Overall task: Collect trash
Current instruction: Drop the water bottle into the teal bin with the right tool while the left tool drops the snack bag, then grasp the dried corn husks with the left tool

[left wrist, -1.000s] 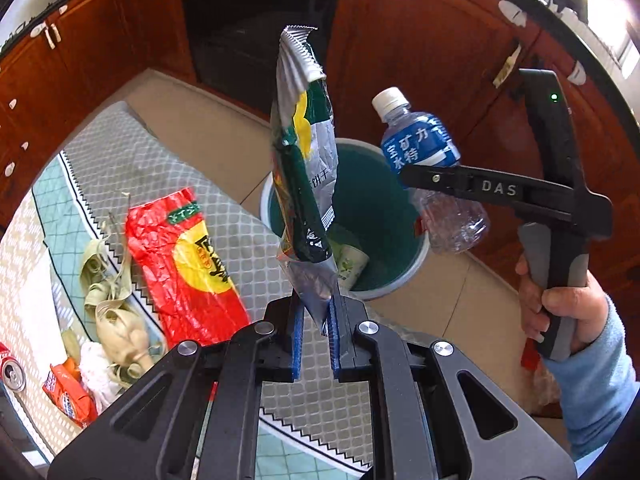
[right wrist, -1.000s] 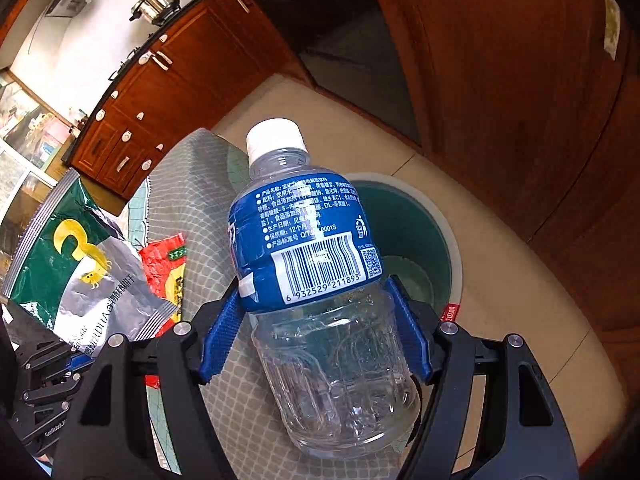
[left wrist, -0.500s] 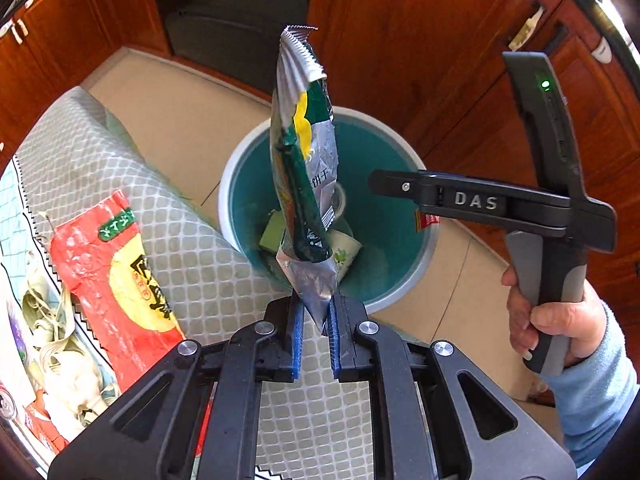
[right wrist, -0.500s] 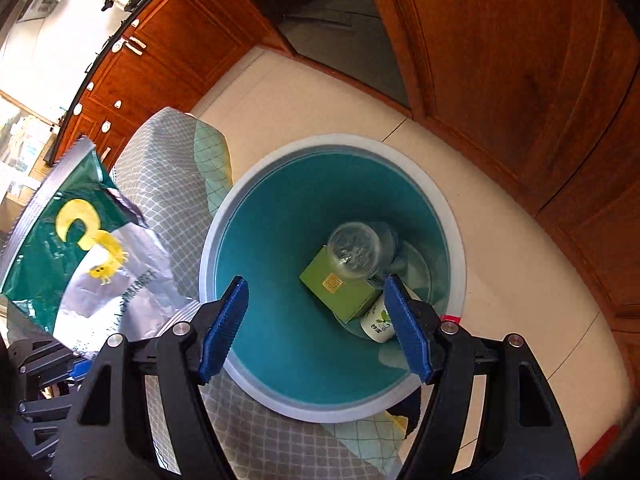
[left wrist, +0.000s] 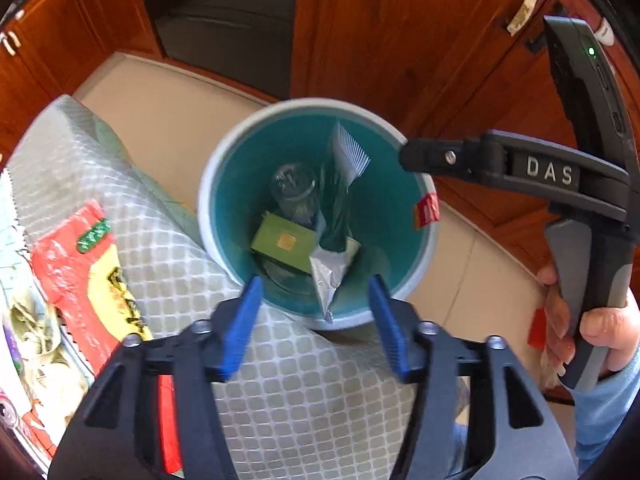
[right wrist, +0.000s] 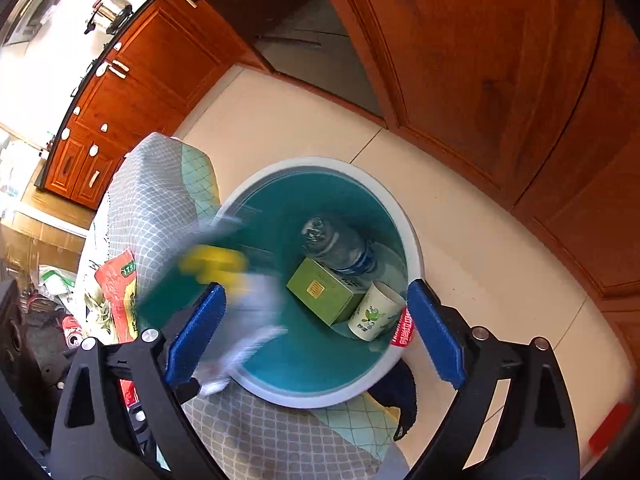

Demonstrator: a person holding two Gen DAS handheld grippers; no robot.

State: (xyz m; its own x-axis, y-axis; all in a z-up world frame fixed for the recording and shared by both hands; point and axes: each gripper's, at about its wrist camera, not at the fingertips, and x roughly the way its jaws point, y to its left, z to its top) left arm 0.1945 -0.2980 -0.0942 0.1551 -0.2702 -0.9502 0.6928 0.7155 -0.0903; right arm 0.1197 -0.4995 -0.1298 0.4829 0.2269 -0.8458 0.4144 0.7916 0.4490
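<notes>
The teal trash bin (left wrist: 412, 276) (right wrist: 408, 224) stands on the floor beside the table. My left gripper (left wrist: 316, 316) is open and empty just above its near rim. The green and silver snack bag (left wrist: 340, 200) is falling into the bin, a blur in the right wrist view (right wrist: 216, 280). Inside lie a clear water bottle (right wrist: 340, 248), a green box (right wrist: 324, 292) and a paper cup (right wrist: 374, 312). My right gripper (right wrist: 316, 332) is open and empty above the bin; it also shows in the left wrist view (left wrist: 404, 154).
A red snack wrapper (left wrist: 84, 268) and crumpled paper trash (left wrist: 28, 336) lie on the checked tablecloth (left wrist: 304, 408) at the left. Wooden cabinets (right wrist: 480, 60) stand close behind the bin. A red tag (left wrist: 427, 211) hangs on the bin rim.
My left gripper has opened and let go of the snack bag, which drops into the bin. A second ago the right gripper still held the water bottle, which now lies in the bin.
</notes>
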